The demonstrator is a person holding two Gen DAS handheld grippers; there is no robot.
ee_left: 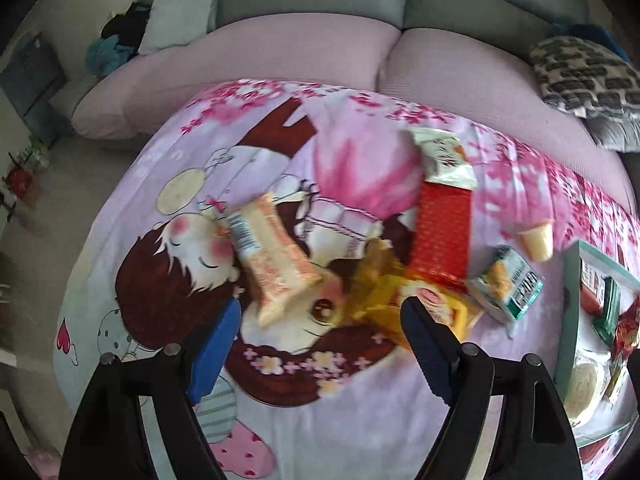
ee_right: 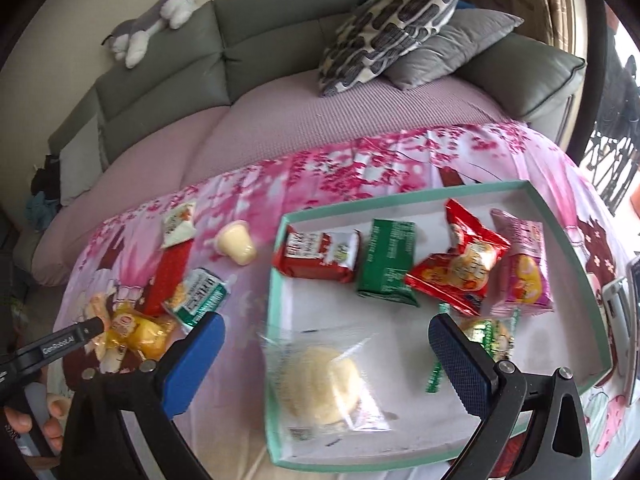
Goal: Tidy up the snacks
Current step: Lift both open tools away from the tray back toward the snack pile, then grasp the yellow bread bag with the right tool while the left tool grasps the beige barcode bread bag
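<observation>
Mint-rimmed tray (ee_right: 400,196), pink blossom-print cloth (ee_right: 360,160), black-and-cream blotched cushion (ee_right: 392,20)

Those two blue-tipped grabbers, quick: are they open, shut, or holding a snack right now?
Left gripper: open, holding nothing, above the yellow snack packet.
Right gripper: open, holding nothing, over the clear-wrapped bun in the tray.

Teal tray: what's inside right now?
Teal tray holds a clear-wrapped bun, red packet, green packet, red bag, pink bag. Right gripper partly covers another green-trimmed packet.
</observation>
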